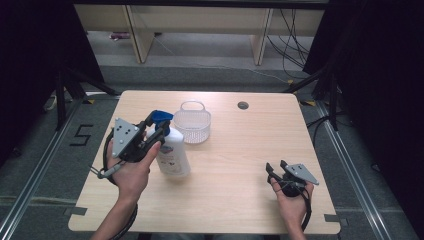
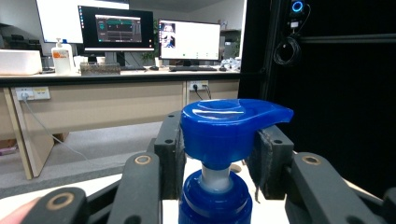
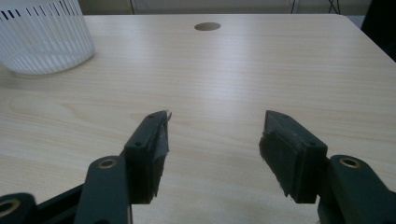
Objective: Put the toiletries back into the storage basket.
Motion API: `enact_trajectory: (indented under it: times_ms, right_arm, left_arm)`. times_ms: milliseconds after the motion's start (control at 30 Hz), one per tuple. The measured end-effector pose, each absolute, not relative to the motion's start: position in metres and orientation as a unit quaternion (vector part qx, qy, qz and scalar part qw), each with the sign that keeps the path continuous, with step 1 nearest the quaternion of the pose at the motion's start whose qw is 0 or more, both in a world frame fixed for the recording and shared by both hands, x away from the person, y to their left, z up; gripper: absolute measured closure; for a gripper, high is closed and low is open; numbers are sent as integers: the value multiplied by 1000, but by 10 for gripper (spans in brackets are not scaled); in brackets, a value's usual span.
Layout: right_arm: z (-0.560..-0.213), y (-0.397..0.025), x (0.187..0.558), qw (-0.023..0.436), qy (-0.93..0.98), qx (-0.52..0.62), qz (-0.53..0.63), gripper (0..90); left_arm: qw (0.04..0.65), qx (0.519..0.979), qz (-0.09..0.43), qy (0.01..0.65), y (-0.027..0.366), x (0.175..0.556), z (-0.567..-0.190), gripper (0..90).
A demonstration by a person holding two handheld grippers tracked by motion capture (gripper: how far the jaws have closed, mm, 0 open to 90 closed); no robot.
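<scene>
Jaws of the left gripper [image 2: 219,172] are clamped on the blue pump head [image 2: 229,128] of the soap bottle [image 1: 171,150], standing at seven o'clock from the white basket [image 1: 192,125]. Keep it upright, lift slowly. Right gripper [image 3: 212,144] rests apart.

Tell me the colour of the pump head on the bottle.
Blue; the pump head shows best in the left gripper view.
</scene>
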State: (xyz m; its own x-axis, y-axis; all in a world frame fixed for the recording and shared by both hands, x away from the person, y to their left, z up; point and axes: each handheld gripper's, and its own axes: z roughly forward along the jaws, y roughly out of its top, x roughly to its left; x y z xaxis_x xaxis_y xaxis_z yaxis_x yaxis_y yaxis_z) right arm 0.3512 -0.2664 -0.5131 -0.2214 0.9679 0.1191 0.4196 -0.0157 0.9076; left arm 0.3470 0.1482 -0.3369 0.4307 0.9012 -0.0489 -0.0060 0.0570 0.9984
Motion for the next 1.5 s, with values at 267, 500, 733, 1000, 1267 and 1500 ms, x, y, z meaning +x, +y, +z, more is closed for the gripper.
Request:
enact_trajectory:
  times_ms: [267, 500, 733, 1000, 1267, 1500]
  right_arm:
    - [-513, -269, 352, 312, 643, 536, 449, 417]
    - [-514, -269, 353, 309, 643, 531, 458, 416]
    - [-514, -269, 353, 312, 644, 528, 457, 414]
    - [-514, -269, 352, 318, 645, 527, 453, 413]
    - [-514, -268, 352, 315, 642, 531, 455, 413]
    - [-514, -266, 351, 307, 637, 539, 458, 413]
  left_arm:
    - [621, 579, 363, 384, 142, 355, -330, 599]
    - [624, 580, 362, 378, 134, 364, -323, 599]
    - [624, 578, 368, 376, 127, 370, -319, 599]
    - [624, 573, 370, 382, 125, 377, -316, 599]
    - [622, 572, 375, 381, 124, 383, -311, 598]
    - [622, 568, 378, 385, 122, 390, -306, 599]
